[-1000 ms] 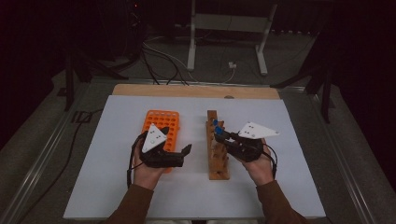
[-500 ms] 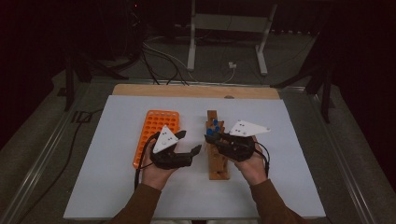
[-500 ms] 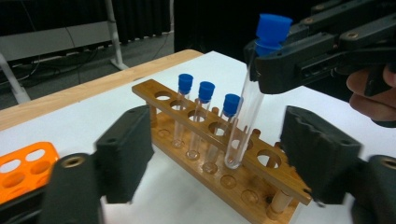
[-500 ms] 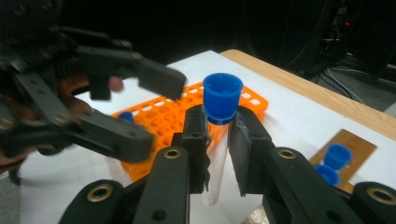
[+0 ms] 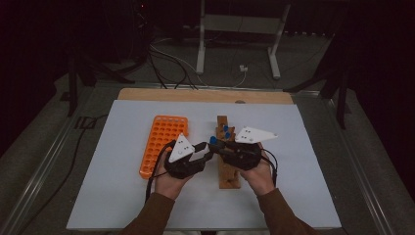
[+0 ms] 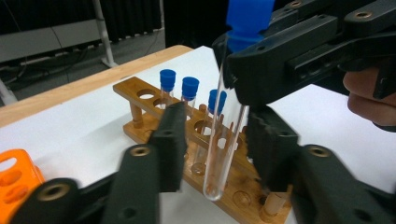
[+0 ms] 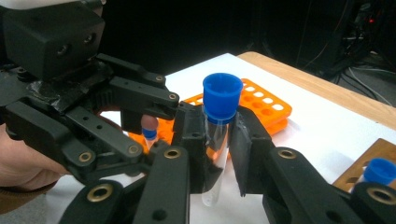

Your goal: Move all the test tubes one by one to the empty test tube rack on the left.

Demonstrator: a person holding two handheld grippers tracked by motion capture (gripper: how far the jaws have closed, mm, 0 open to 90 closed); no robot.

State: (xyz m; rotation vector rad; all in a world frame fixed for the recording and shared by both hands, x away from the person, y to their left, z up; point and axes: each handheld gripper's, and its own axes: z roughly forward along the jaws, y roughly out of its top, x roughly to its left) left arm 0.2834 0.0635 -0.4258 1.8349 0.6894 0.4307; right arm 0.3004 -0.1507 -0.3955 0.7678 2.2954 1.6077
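A clear test tube [image 6: 223,140] with a blue cap [image 7: 222,97] hangs upright just above the wooden rack [image 6: 140,88]. My right gripper [image 7: 215,128] is shut on the tube just under its cap. My left gripper [image 6: 218,116] is open, one jaw on each side of the tube's lower half, neither touching it that I can see. In the high view the two grippers meet over the wooden rack [image 5: 229,174], the left gripper [image 5: 204,149] coming from the left and the right gripper [image 5: 219,145] from the right. Three more blue-capped tubes [image 6: 190,88] stand in the rack.
An orange multi-hole rack [image 5: 164,142] lies left of the wooden one on the white table sheet [image 5: 303,176]. A wooden strip [image 5: 205,95] runs along the table's far edge. Table legs and cables stand on the dark floor beyond.
My left gripper has swung right from the orange rack's side to the wooden rack. The right gripper has edged left with the tube, so the two now meet.
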